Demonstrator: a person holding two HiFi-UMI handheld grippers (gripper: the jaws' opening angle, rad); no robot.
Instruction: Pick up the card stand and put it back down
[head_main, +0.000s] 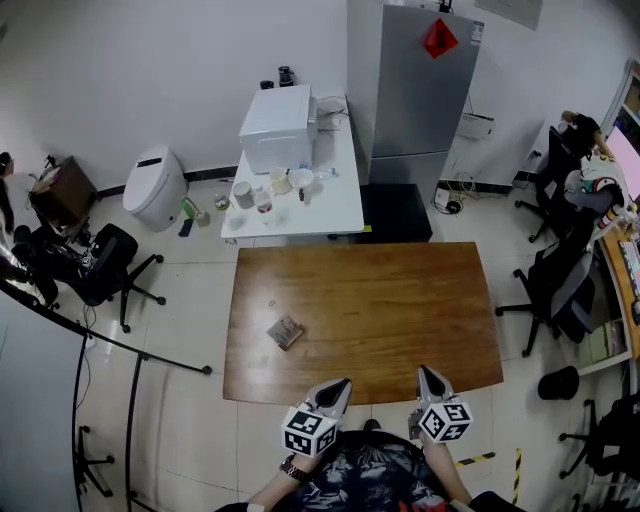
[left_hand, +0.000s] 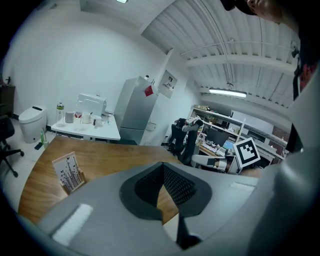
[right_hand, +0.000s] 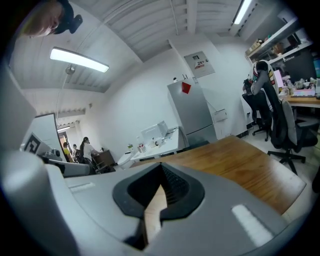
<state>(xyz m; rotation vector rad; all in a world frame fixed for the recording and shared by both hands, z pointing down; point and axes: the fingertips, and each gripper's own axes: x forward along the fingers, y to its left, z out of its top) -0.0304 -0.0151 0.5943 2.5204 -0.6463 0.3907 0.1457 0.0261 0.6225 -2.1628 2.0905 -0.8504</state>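
The card stand (head_main: 285, 331) is a small wooden holder with a printed card; it sits on the left half of the brown wooden table (head_main: 400, 310). In the left gripper view the card stand (left_hand: 70, 172) stands upright, off to the left of the jaws. My left gripper (head_main: 340, 386) hovers at the table's near edge, shut and empty, well short of the stand. My right gripper (head_main: 427, 374) is beside it to the right, also shut with nothing in it. In their own views, the left gripper (left_hand: 162, 166) and the right gripper (right_hand: 161, 167) have their tips together over bare wood.
Beyond the wooden table stands a white table (head_main: 345, 205) with a white appliance (head_main: 277, 127) and several cups. A grey fridge (head_main: 420, 85) is behind it. Office chairs (head_main: 560, 290) and a desk stand at the right, a black chair (head_main: 105, 265) at the left.
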